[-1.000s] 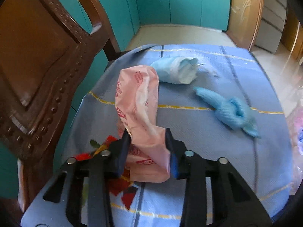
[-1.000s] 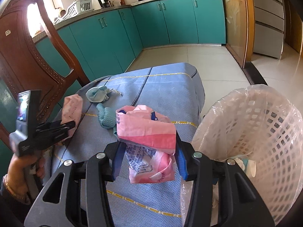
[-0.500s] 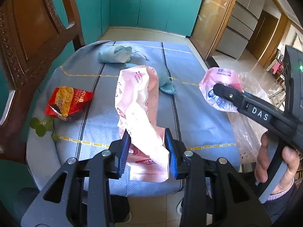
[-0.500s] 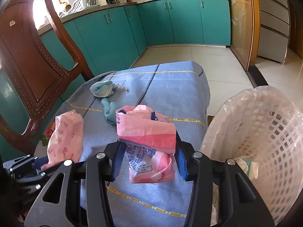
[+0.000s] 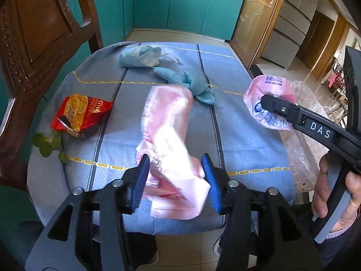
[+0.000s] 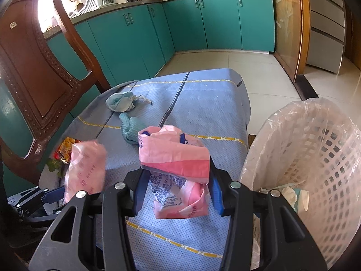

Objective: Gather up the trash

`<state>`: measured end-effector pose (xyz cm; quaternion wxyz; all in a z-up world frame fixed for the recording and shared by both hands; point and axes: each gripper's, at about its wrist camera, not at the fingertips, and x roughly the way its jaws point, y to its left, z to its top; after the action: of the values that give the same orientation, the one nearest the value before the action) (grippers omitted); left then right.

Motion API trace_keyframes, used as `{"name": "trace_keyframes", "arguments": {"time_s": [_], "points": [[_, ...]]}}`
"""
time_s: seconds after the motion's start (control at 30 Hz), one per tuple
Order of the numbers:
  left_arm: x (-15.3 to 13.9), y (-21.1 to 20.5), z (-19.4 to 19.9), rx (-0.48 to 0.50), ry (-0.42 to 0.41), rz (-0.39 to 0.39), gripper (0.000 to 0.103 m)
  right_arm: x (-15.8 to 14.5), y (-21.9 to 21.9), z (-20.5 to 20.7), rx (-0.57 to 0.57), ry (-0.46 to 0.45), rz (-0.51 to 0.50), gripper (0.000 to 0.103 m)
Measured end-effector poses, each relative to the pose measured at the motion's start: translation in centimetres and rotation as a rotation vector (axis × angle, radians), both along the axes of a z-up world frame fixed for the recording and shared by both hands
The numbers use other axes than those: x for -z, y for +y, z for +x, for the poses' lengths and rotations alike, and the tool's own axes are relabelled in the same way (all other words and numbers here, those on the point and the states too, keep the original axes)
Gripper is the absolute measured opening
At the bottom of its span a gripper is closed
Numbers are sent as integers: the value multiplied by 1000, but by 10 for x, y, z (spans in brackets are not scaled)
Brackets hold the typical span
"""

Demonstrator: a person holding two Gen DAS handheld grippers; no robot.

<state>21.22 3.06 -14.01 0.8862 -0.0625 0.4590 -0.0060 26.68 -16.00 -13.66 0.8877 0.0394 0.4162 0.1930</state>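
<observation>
Carrying two pink wrappers: our right gripper (image 6: 174, 180) clamps one wrapper (image 6: 173, 155), the lined basket (image 6: 315, 158) just right of it; our left gripper (image 5: 176, 178) clamps the other (image 5: 168, 135). We release only above the rim.

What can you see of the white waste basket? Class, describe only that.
The white waste basket looks like plastic, its wall a lattice of small square holes. A thin clear liner bag is draped over its rim. It stands upright on the floor, right of the blue-covered table. Some pale rubbish already lies inside. Neither gripper touches it.
</observation>
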Motion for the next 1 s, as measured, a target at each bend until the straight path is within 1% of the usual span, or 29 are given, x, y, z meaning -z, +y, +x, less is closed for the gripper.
{"name": "trace_keyframes", "arguments": {"time_s": [0.03, 0.07, 0.1, 0.23, 0.3, 0.33, 0.4, 0.43, 0.5, 0.63, 0.73, 0.77, 0.83, 0.93, 1.0], "points": [[0, 0, 0, -2, 0, 5, 56, 0, 0, 0, -1, -2, -1, 48], [0, 0, -1, -5, -1, 8, 63, 0, 0, 0, -2, -2, -2, 48], [0, 0, -2, -12, -7, 12, 66, 0, 0, 0, -2, -2, -2, 48], [0, 2, -4, -17, -1, 12, 67, 1, 0, 0, -3, 1, -4, 48], [-1, 1, -6, -18, -3, 9, 77, 0, 0, 0, -2, -1, -3, 48], [-2, 1, -7, -16, -8, 6, 78, 1, 0, 0, -2, -1, -4, 48], [-4, 0, -8, -4, -15, -6, 84, 1, 0, 0, -2, 1, -4, 48], [-5, 0, -9, 2, -17, -11, 86, 1, 0, 0, -1, 0, -4, 48], [-6, 0, -11, 12, -19, -28, 88, 1, 0, 0, 0, 0, -5, 48], [-7, -4, -13, 35, -20, -51, 90, 2, -1, 0, 2, 0, -3, 48], [-10, -6, -15, 61, -27, -49, 91, 3, -1, 0, 5, 1, -3, 48], [-11, -8, -16, 73, -32, -46, 93, 2, -1, 0, 5, 0, -3, 48], [-16, -9, -21, 104, -60, -30, 94, 2, -1, 0, 4, 1, -3, 48], [-22, -7, -24, 120, -89, -20, 96, 2, -2, 0, 6, 0, -4, 48], [-23, -3, -23, 116, -91, -28, 97, 2, -3, 0, 7, 0, -4, 48]]}}
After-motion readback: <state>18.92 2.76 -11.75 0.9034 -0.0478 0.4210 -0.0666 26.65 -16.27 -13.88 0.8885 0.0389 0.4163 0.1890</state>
